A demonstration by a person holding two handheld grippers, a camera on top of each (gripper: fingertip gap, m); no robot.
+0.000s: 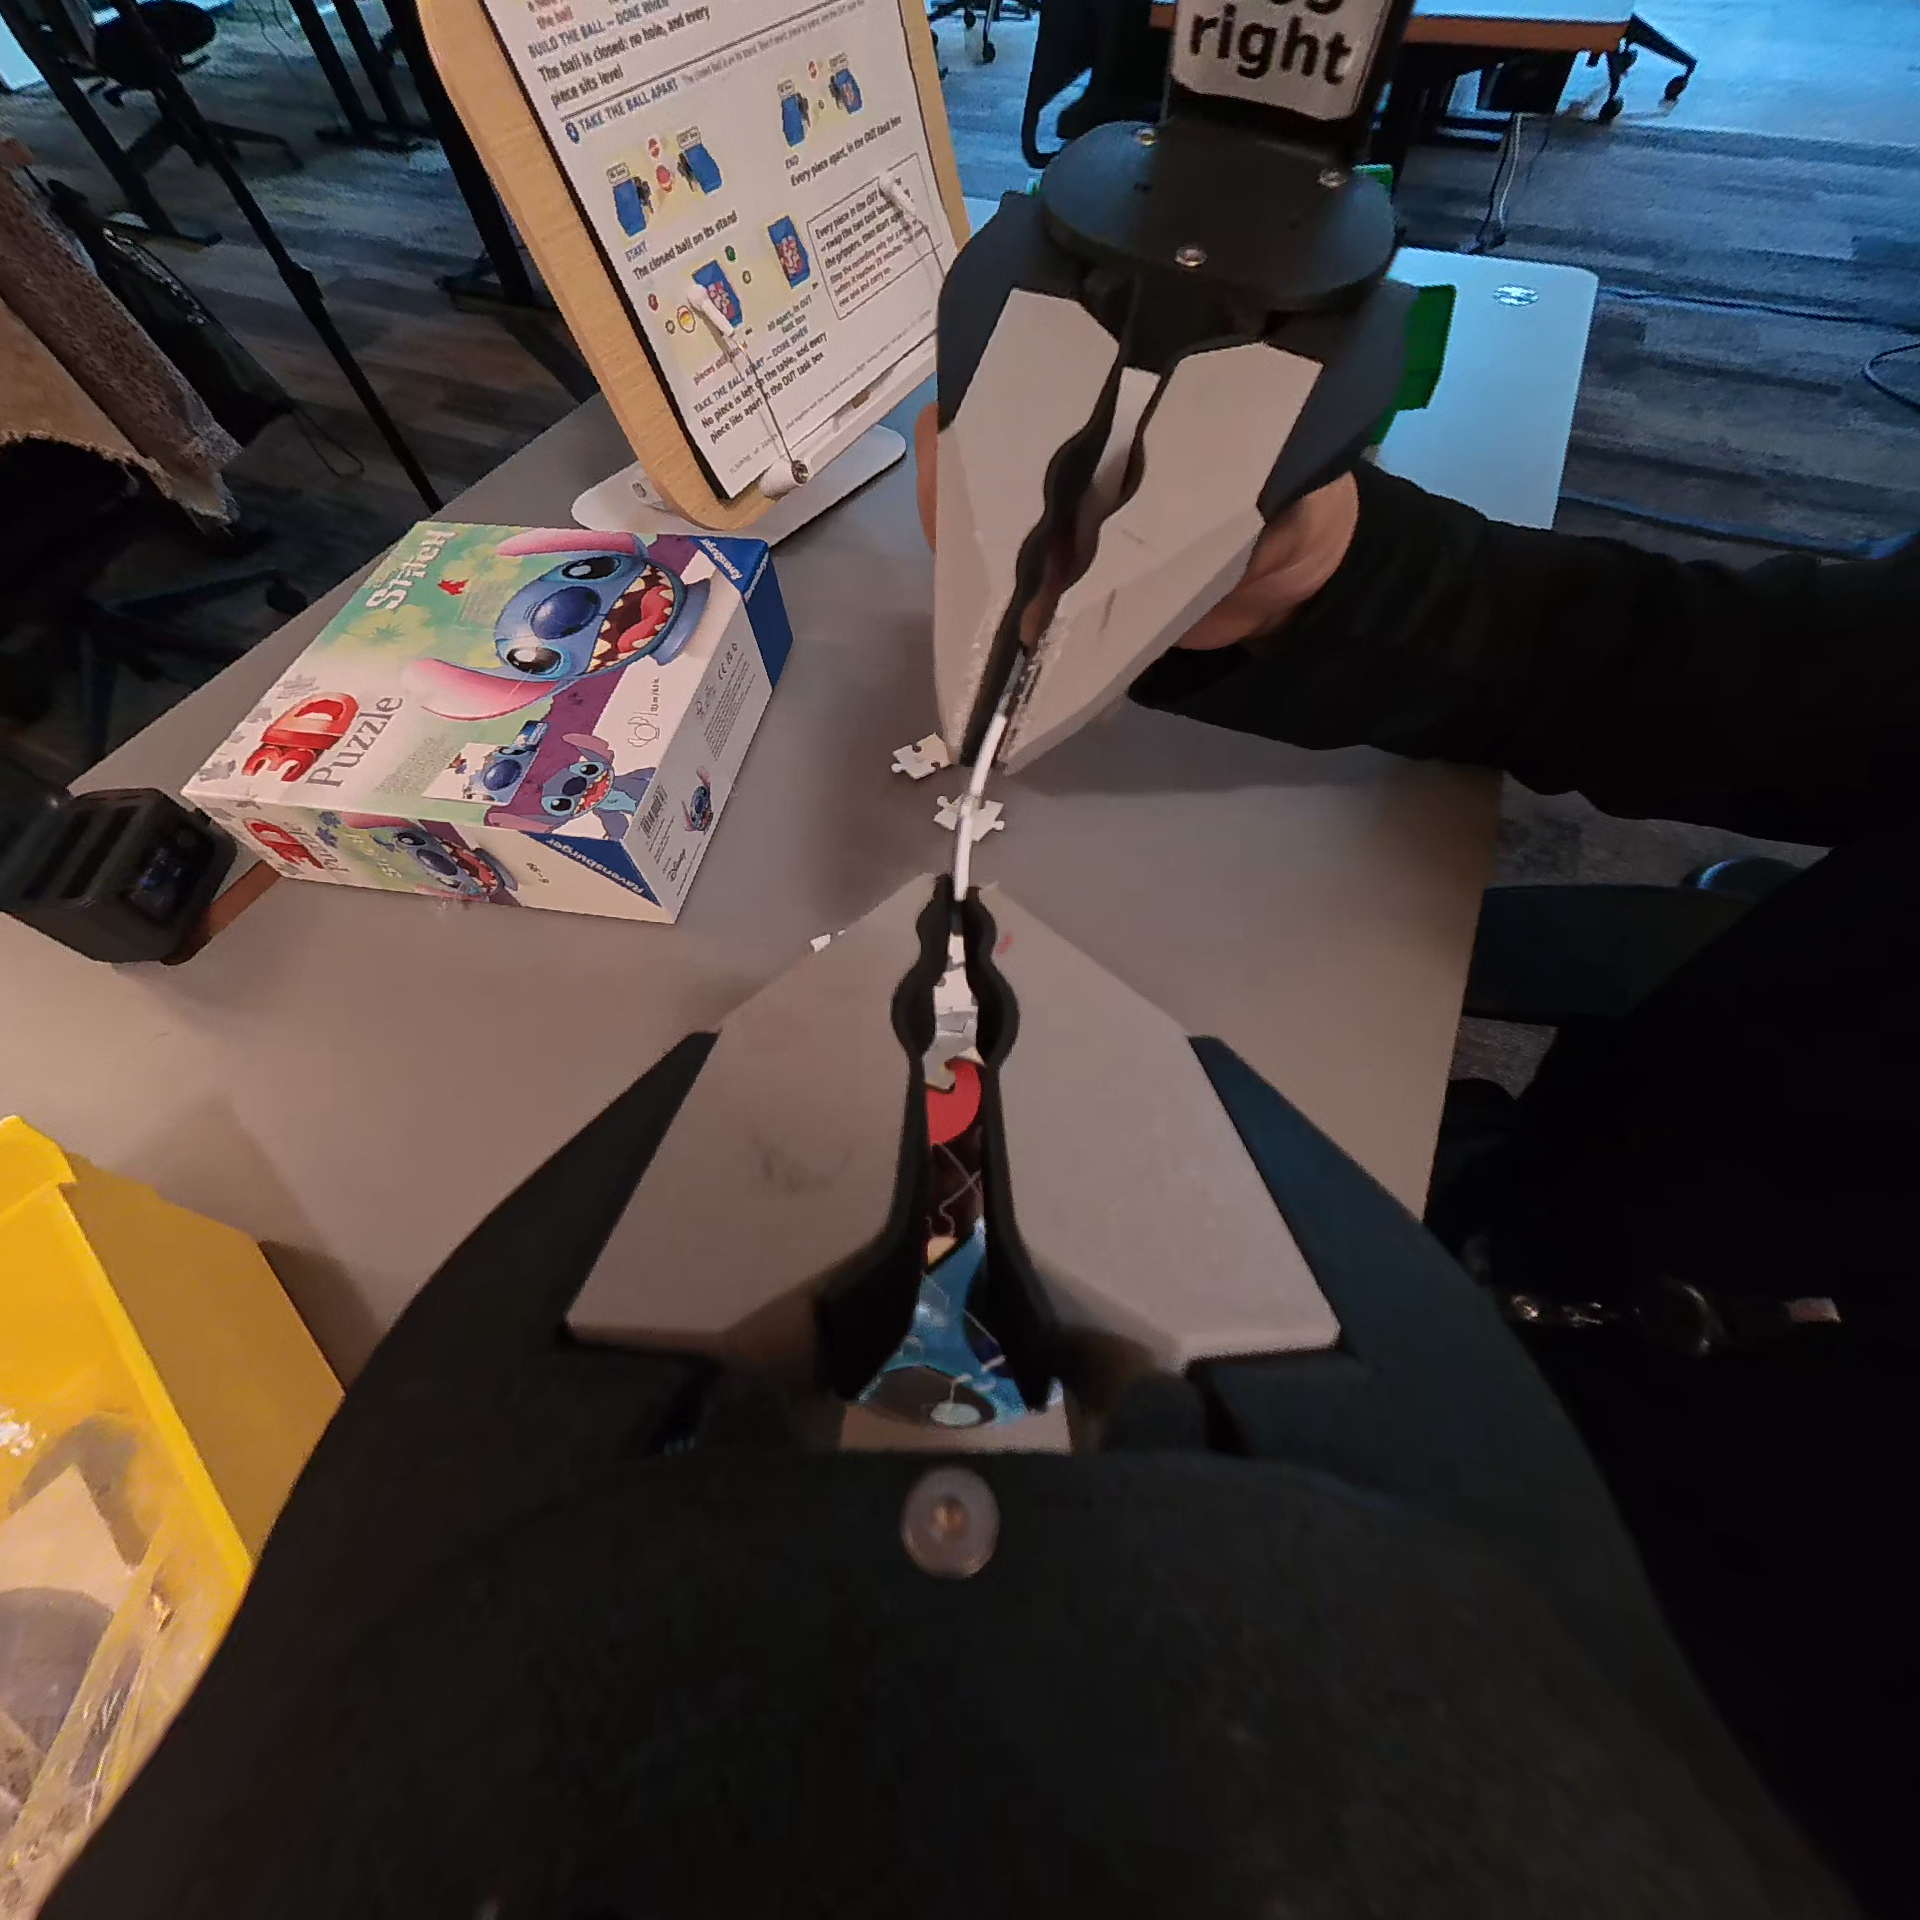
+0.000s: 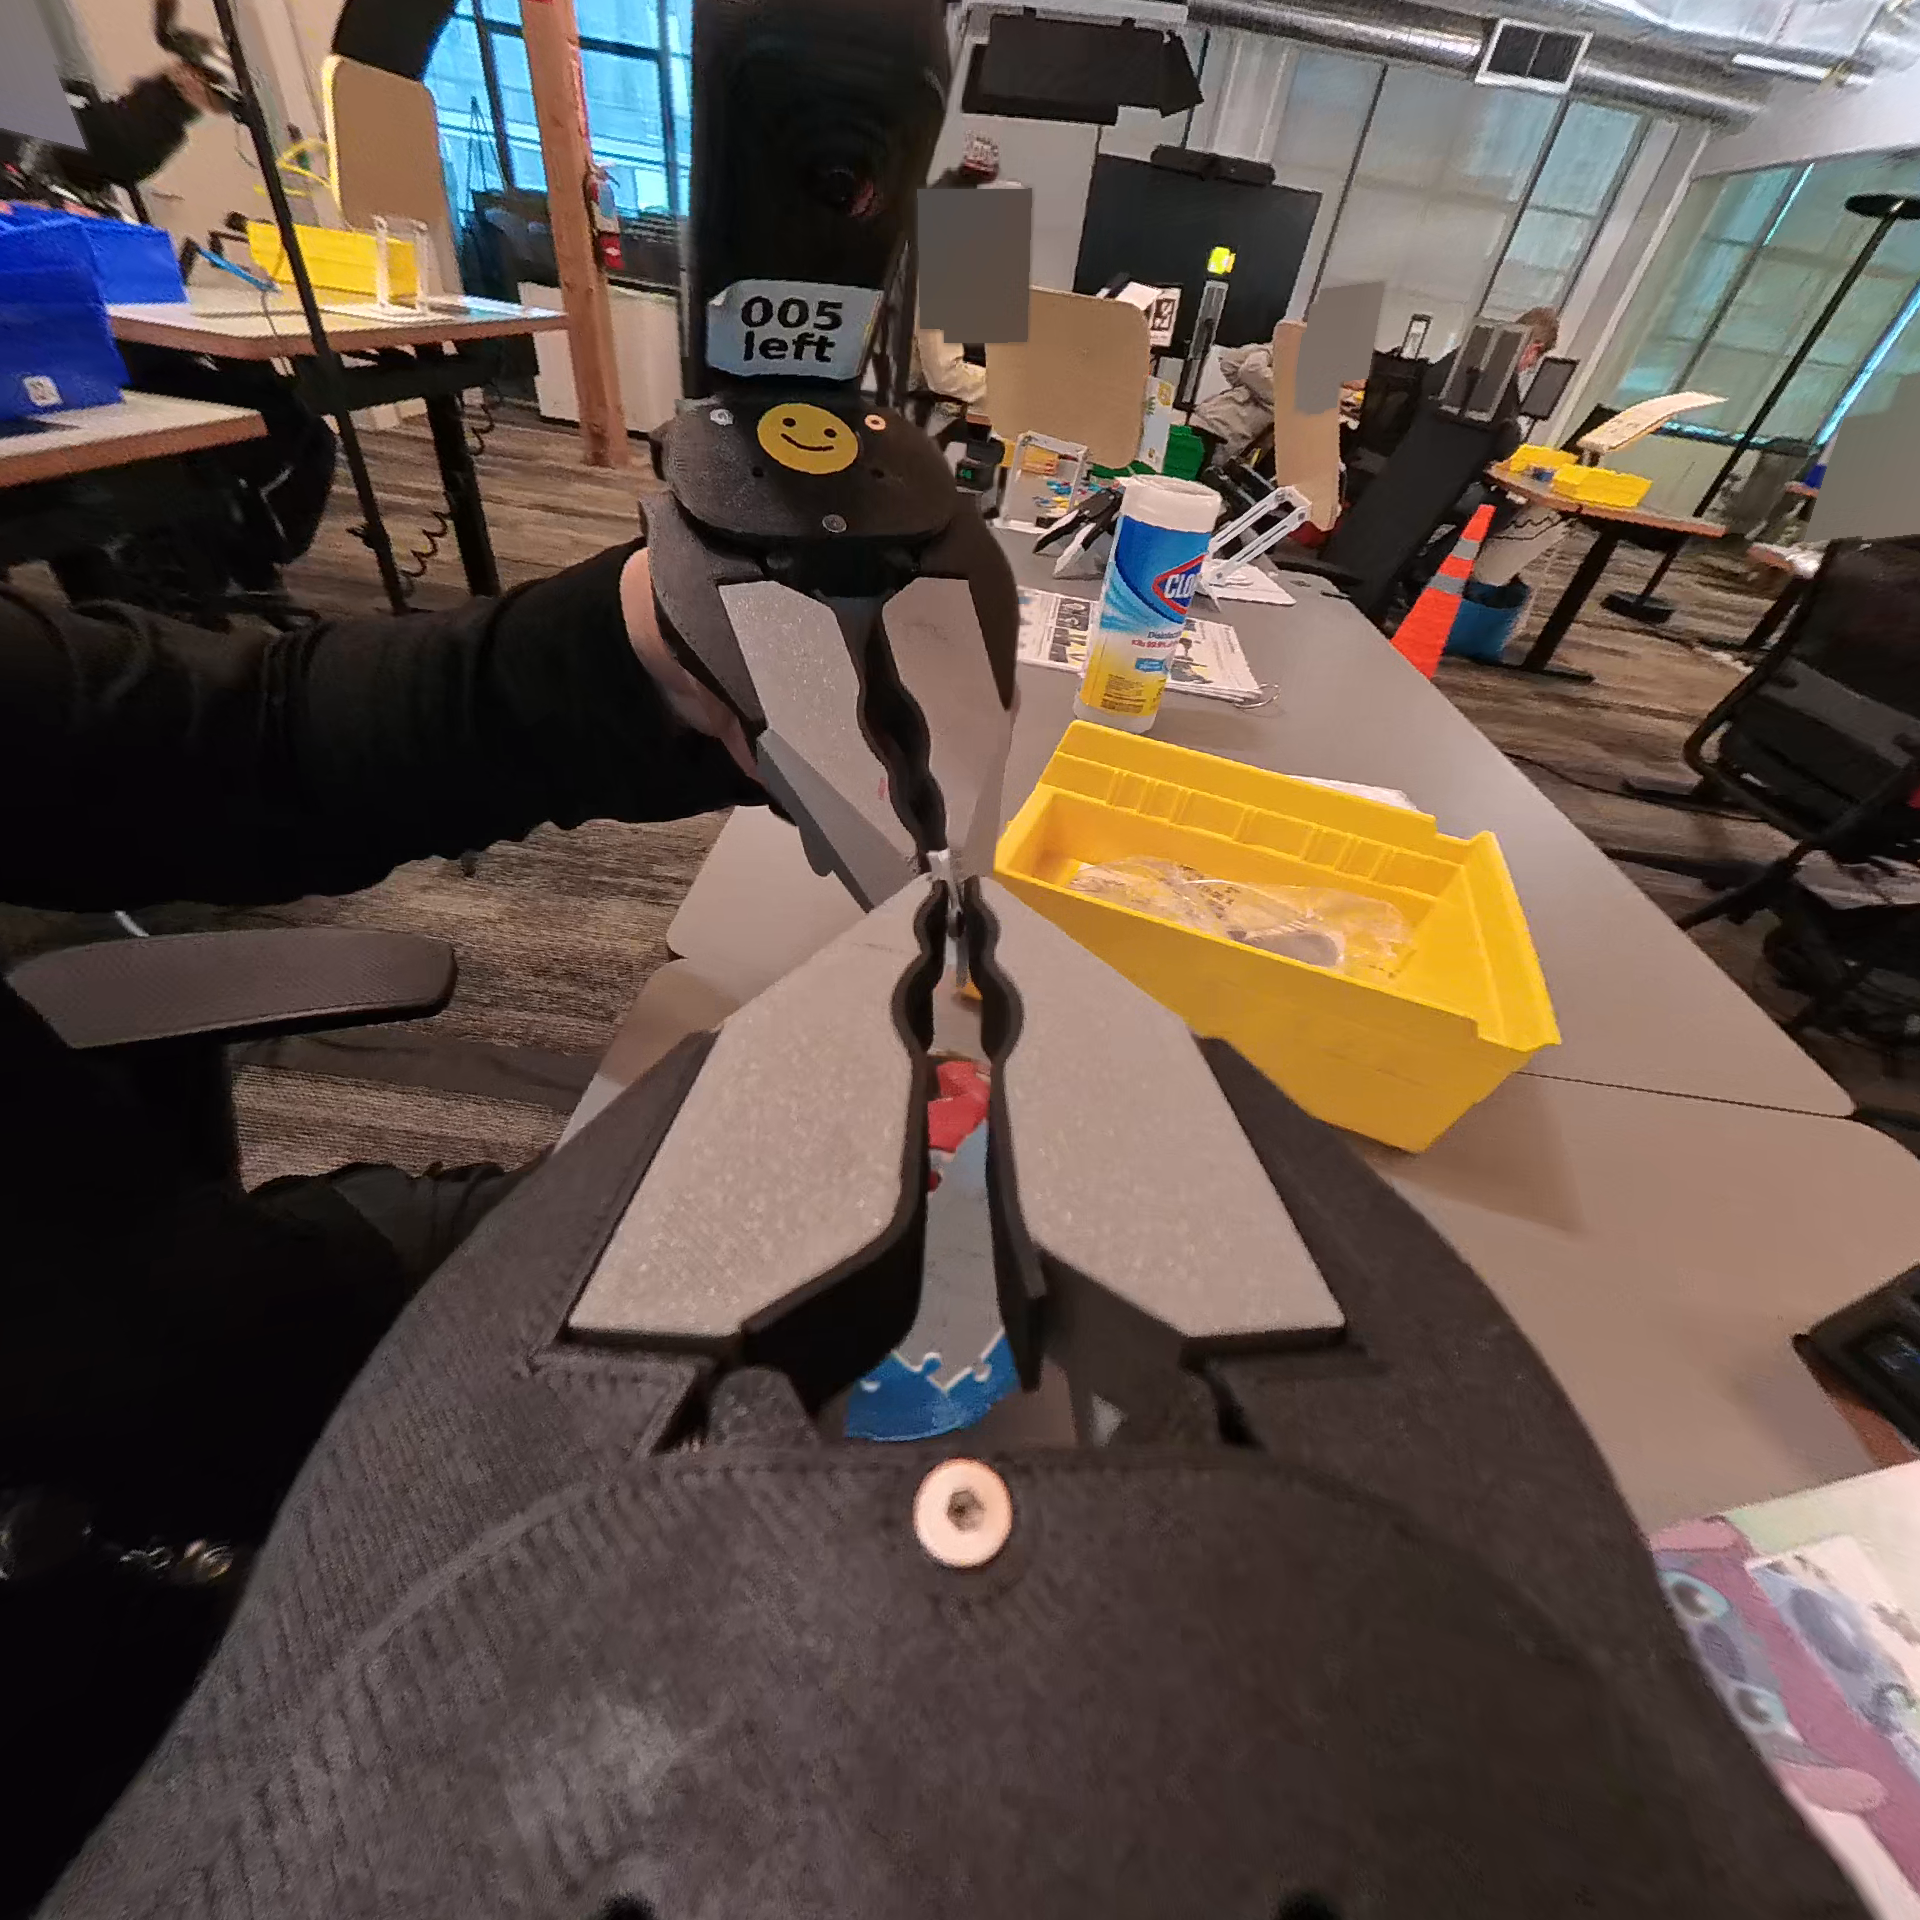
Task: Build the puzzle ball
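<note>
You had the left gripper (image 1: 956, 899) and right gripper (image 1: 987, 753) both clenched tip-to-tip on a thin white curved puzzle piece (image 1: 975, 821), held above the grey table (image 1: 1195, 935).

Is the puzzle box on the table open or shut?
Shut, as far as shown: the puzzle box lies flat on the table, flaps closed; its far side is hidden.
</note>
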